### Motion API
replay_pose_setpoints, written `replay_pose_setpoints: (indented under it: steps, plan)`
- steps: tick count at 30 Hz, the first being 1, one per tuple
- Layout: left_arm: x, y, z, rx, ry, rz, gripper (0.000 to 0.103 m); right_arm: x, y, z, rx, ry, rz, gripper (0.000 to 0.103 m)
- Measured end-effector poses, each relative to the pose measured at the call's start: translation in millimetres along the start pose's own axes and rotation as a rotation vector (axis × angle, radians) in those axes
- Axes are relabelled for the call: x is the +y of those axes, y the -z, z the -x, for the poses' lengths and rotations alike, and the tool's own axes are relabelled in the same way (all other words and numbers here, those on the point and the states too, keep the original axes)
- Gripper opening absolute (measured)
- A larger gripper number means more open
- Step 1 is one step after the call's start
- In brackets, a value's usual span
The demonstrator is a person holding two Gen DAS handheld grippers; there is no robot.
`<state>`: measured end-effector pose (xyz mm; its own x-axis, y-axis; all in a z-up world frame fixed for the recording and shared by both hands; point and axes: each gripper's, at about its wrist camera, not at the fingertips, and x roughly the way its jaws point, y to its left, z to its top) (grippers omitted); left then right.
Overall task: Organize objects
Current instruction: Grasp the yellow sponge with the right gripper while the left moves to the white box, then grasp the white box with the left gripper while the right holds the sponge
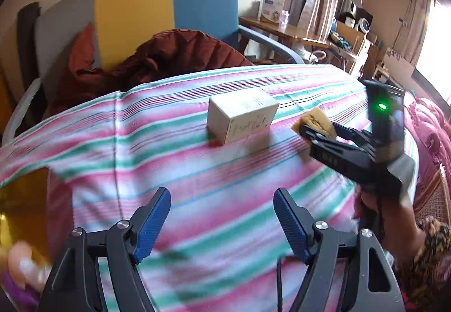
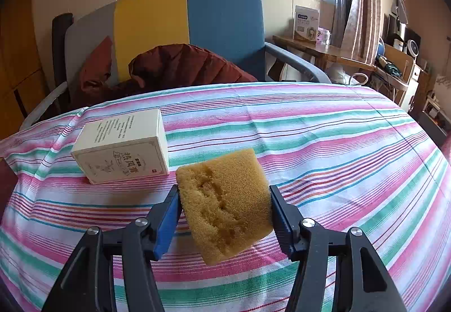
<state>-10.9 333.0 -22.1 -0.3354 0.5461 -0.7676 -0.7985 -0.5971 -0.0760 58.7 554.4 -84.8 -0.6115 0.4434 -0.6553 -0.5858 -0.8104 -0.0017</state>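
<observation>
1. Landmark: cream box [image 2: 124, 147] with printed lettering, lying on the striped cloth [image 2: 324, 137] that covers the table. All positions below are relative to this box.
2. Right gripper [image 2: 224, 203]: jaws clamped on a yellow-brown sponge [image 2: 225, 199]; both blue pads press into its sides. The sponge is tilted, pitted on its upper face, and raised clear of the cloth (its shadow falls beneath it).
3. Sponge position: just right of the box and nearer the camera in the right wrist view, close to the box's near corner but not touching it.
4. Left gripper [image 1: 222, 220]: jaws spread wide, nothing between the pads, only cloth beneath. It sits well in front of the box, on the near side.
5. From the left wrist view, the right gripper [image 1: 311, 133] comes in from the right of the box with the sponge [image 1: 315, 121] at its tip; green indicator lit on its housing (frame blurred here).
6. Behind the box, past the table edge: a chair [image 2: 194, 27] with grey, yellow and blue back panels, a rust-red jacket [image 2: 183, 66] heaped on its seat.
7. Left of the box, at the cloth's edge: an amber translucent object [image 1: 25, 207], blurred; cannot identify.
</observation>
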Motion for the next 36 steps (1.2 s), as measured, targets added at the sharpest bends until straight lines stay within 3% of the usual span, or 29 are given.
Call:
replay_pose_setpoints:
  steps: [10,14,21,26,32,34,36]
  plan:
    - [-15,-81,-91,0.085,0.008,-0.159,0.077,-12,4,-12,0.042,-0.019,-0.060,0.061]
    - [-15,-99,-113,0.121,0.081,-0.169,0.077,-12,4,-13,0.043,-0.024,-0.061,0.061]
    - [-28,-85,-121,0.191,0.225,-0.217,0.077,-13,5,-14,0.045,-0.033,-0.072,0.062]
    - [-35,-85,-112,0.141,0.207,-0.206,0.077,-14,5,-14,0.044,-0.030,-0.072,0.062]
    - [-52,-81,-122,0.116,0.161,-0.259,0.077,-15,5,-15,0.044,-0.030,-0.073,0.062]
    - [-53,-76,-125,0.110,0.160,-0.232,0.063,-15,5,-14,0.043,-0.030,-0.073,0.062]
    - [-50,-72,-127,0.108,0.167,-0.180,0.056,-15,5,-14,0.042,-0.029,-0.073,0.062]
